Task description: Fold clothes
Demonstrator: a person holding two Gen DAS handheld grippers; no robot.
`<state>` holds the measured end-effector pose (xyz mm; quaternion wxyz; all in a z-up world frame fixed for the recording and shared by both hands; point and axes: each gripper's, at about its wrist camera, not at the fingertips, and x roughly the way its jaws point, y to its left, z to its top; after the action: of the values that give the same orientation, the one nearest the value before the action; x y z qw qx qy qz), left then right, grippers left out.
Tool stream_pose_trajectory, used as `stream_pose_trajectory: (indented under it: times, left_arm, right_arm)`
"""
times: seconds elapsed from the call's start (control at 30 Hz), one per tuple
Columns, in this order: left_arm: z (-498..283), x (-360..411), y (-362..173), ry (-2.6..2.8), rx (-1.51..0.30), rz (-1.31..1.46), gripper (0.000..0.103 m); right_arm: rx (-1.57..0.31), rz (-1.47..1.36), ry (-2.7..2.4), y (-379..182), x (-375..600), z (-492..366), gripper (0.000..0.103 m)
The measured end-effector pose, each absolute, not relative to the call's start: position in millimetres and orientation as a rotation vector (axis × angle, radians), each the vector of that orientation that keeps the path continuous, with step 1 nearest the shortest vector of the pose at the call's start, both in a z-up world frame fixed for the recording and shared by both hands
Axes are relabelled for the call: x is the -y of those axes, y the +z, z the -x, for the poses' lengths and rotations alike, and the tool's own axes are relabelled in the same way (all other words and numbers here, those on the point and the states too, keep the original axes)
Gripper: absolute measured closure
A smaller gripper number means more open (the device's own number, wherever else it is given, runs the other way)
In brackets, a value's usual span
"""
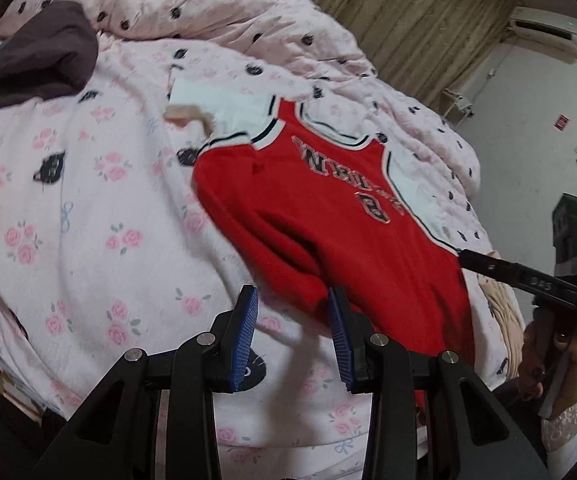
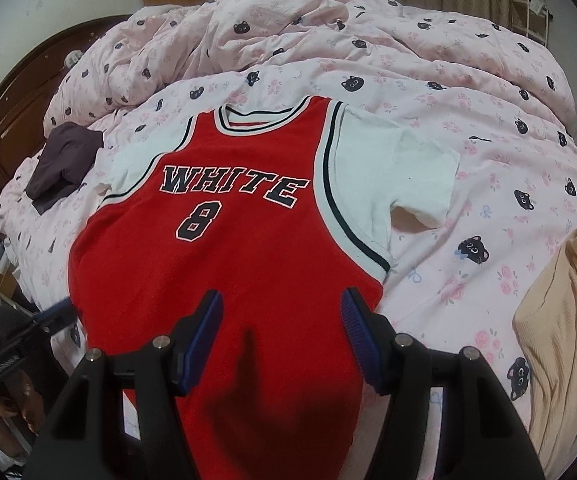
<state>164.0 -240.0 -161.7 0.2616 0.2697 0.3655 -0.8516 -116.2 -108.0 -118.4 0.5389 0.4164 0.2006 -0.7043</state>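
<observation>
A red jersey-style shirt [image 2: 224, 248] with white sleeves, the word WHITE and the number 8 lies spread flat, front up, on the bed; it also shows in the left wrist view [image 1: 340, 232]. My right gripper [image 2: 282, 340] is open and empty, hovering over the shirt's lower middle. My left gripper [image 1: 293, 336] is open and empty at the shirt's lower left corner, its right pad [image 1: 338, 340] by the hem edge. The right gripper's body also shows in the left wrist view [image 1: 528, 276], and the left gripper appears at the left edge of the right wrist view [image 2: 48, 316].
The bed has a pink floral sheet [image 1: 88, 220] and a bunched pink duvet [image 2: 328, 28] at the back. A dark purple garment [image 1: 36, 56] lies at the far left; a beige garment [image 2: 560, 336] lies at the right. A wooden headboard [image 2: 20, 108] stands at the left.
</observation>
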Motion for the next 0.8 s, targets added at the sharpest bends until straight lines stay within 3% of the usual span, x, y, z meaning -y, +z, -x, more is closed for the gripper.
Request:
stream_pose_trajectory:
  times: [0.47, 0.5, 0.57, 0.73, 0.8]
  left_arm:
    - [-159, 245, -164, -2.289, -1.118, -0.658, 0.072]
    - [-159, 245, -163, -2.292, -1.109, -0.657, 0.074]
    - [-161, 244, -163, -2.289, -1.095, -0.661, 0.087]
    - [-168, 243, -163, -2.288, -1.092, -0.658, 0.090]
    - [-169, 242, -161, -2.297, -1.076, -0.657, 0.096]
  right_arm:
    - [-0.500, -0.994, -1.654, -122, 110, 114, 0.040]
    - [-0.499, -0.993, -1.652, -122, 111, 114, 0.040]
    - [-0.499, -0.992, -1.650, -122, 111, 114, 0.040]
    - [-0.510, -0.986, -1.643, -122, 112, 112, 0.040]
    - [-0.513, -0.984, -1.641, -122, 113, 111, 0.040]
